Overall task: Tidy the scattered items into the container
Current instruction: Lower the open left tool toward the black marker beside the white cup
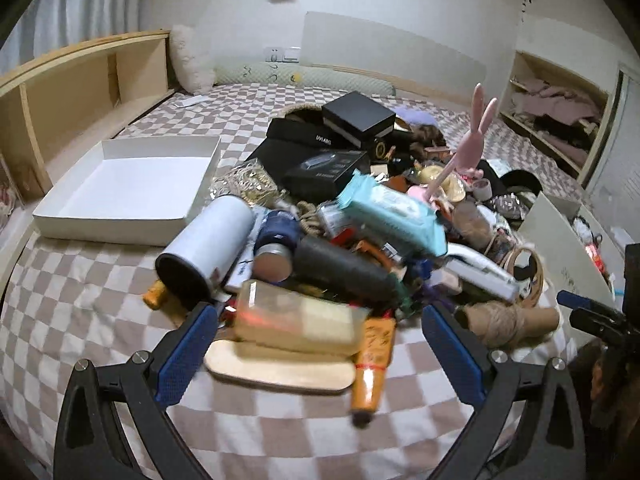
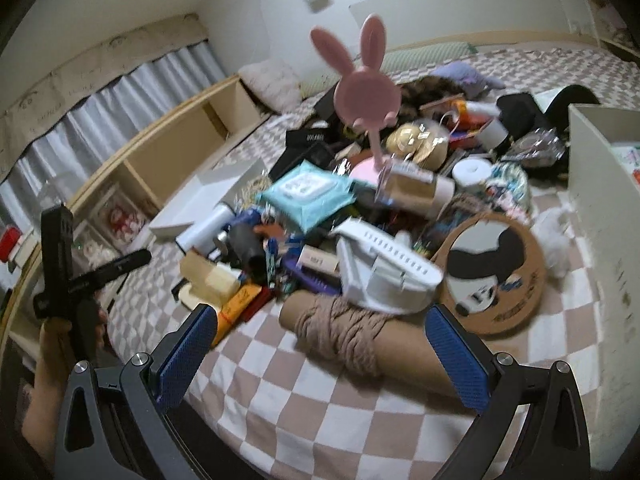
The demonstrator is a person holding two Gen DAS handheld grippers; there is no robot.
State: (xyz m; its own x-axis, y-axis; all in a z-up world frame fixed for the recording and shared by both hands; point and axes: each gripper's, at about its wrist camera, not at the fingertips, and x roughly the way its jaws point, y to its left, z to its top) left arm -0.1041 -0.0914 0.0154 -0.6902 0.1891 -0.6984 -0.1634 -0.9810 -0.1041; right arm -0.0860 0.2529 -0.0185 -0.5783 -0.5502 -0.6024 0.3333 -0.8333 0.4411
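Although both tools are brought close to the heap, nothing is gripped: the left gripper (image 1: 316,340) is spread wide around the near edge of the pile, and the right gripper (image 2: 320,344) is likewise splayed and empty, with the twine-wrapped cardboard tube (image 2: 360,336) lying between its fingers but not seen to be touched.

The scattered items are piled on the checked bedspread (image 1: 80,320). A shallow white box (image 1: 120,184) stands empty just beside the pile on the left, and a taller white container (image 2: 600,200) is seen at the right edge with some things already inside.

Trouble is judged most likely from the stacking. If the clear yellowish bottle (image 1: 296,320) were closed on, the orange tube (image 1: 372,360) and the pale wooden piece (image 1: 280,372) touching it could be dragged along. The white cylinder (image 1: 208,248) lies on its side and could be set rolling. The teal wipes pack (image 1: 392,216) rests high on the heap and may slide if what is under it is pulled. The pink bunny stand (image 2: 366,88) stands upright and could be toppled by a careless sweep.

Access to the heap's far side is blocked by the black boxes (image 1: 332,160).
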